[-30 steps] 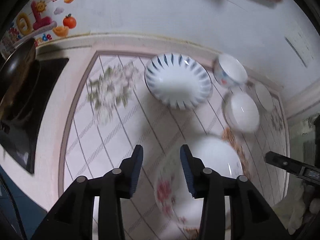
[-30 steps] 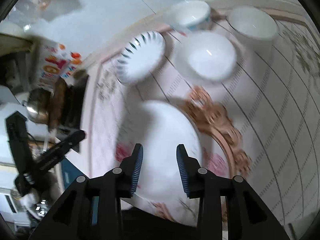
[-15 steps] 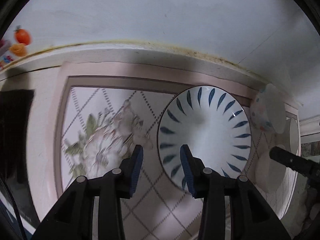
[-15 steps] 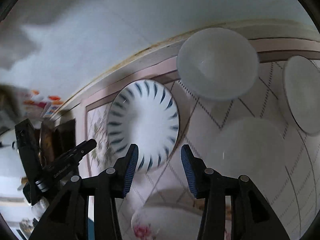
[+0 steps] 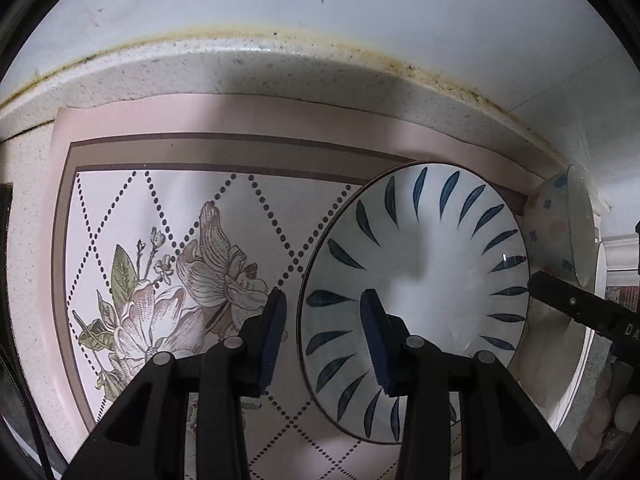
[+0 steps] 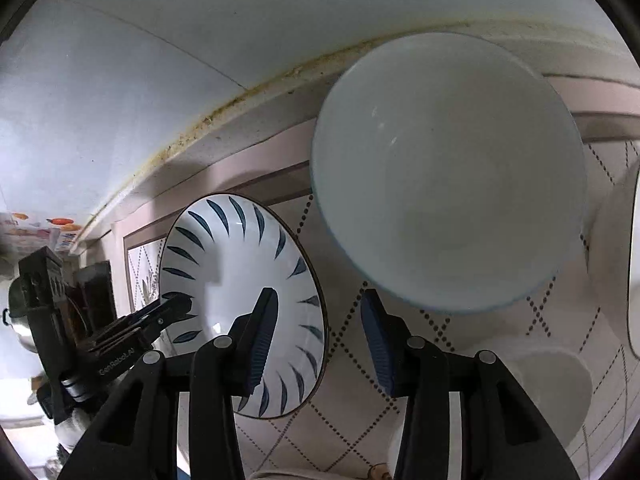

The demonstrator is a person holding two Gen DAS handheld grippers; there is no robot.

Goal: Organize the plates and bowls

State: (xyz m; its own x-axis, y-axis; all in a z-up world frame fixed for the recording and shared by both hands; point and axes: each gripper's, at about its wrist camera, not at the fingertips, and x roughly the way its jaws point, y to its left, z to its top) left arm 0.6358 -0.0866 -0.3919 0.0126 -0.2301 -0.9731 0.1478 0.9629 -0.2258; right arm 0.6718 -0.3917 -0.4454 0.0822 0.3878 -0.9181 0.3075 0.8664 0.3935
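Note:
A white plate with blue leaf marks point(image 5: 424, 280) lies on the patterned mat. My left gripper point(image 5: 322, 338) is open, its jaws on either side of the plate's left rim. In the right wrist view the same plate point(image 6: 232, 292) is at the left, and my right gripper point(image 6: 316, 340) is open with its jaws on either side of the plate's right rim. A large white bowl point(image 6: 444, 168) stands just beyond the right gripper. A small bowl with blue flowers point(image 5: 560, 228) is at the right of the left view.
The floral mat point(image 5: 168, 240) covers the counter up to the white wall point(image 5: 320, 8). Another white bowl point(image 6: 548, 392) sits at the lower right of the right view, and a plate edge point(image 6: 634, 260) at the far right. A stove point(image 6: 96, 300) is far left.
Both grippers have moved forward and down toward the blue-marked plate, from over the flowered plate near the front, and now sit at its opposite rims. Both stay open.

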